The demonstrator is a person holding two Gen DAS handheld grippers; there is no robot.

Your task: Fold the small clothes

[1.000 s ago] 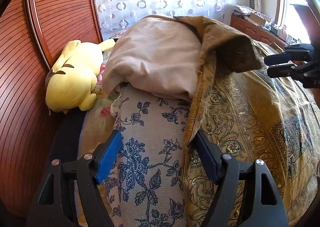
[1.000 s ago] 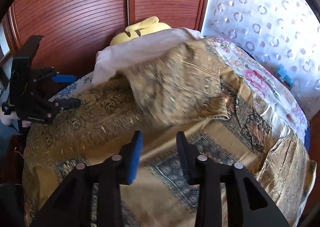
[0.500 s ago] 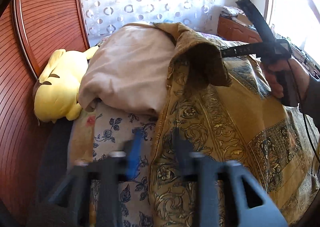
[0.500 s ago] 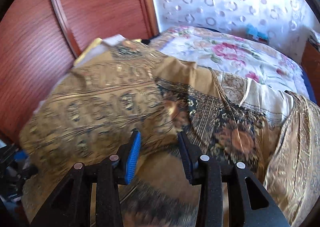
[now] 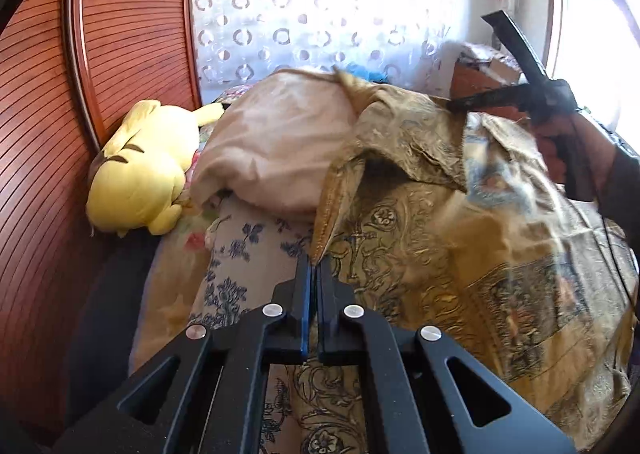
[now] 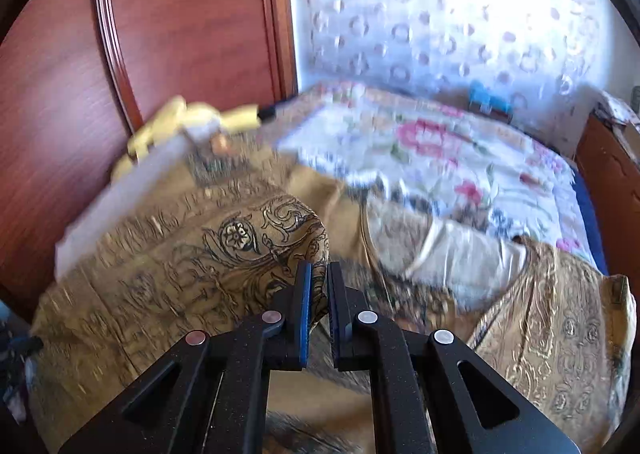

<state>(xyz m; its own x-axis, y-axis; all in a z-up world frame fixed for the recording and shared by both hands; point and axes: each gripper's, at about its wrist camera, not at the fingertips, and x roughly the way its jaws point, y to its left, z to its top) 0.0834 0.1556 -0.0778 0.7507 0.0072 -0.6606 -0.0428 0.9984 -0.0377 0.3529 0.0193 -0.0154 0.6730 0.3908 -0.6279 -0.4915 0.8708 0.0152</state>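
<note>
A gold cloth with dark scroll patterns [image 5: 420, 221] lies rumpled over the bed. At its near left edge my left gripper [image 5: 316, 270] has its jaws closing, and the hem is pinched between the pads. In the right wrist view the same gold cloth [image 6: 240, 238] bulges up in a fold. My right gripper [image 6: 318, 274] has its jaws closing on that fold, with fabric pressed between the pads. The left wrist view also shows a person's hand [image 5: 568, 149] holding the right gripper at the cloth's far right corner.
A beige pillow [image 5: 280, 149] and a yellow plush toy [image 5: 136, 181] lie at the bed's head by the red wooden panel [image 5: 40, 133]. Blue floral fabric [image 5: 248, 250] shows under the cloth. A floral bedspread [image 6: 440, 157], a curtain [image 6: 440, 13] and a wooden cabinet [image 6: 608, 181] lie beyond.
The left jaws went from wide apart to pinched on the cloth's hem. The right gripper swung across to the raised fold, rolled, and its jaws came together on it.
</note>
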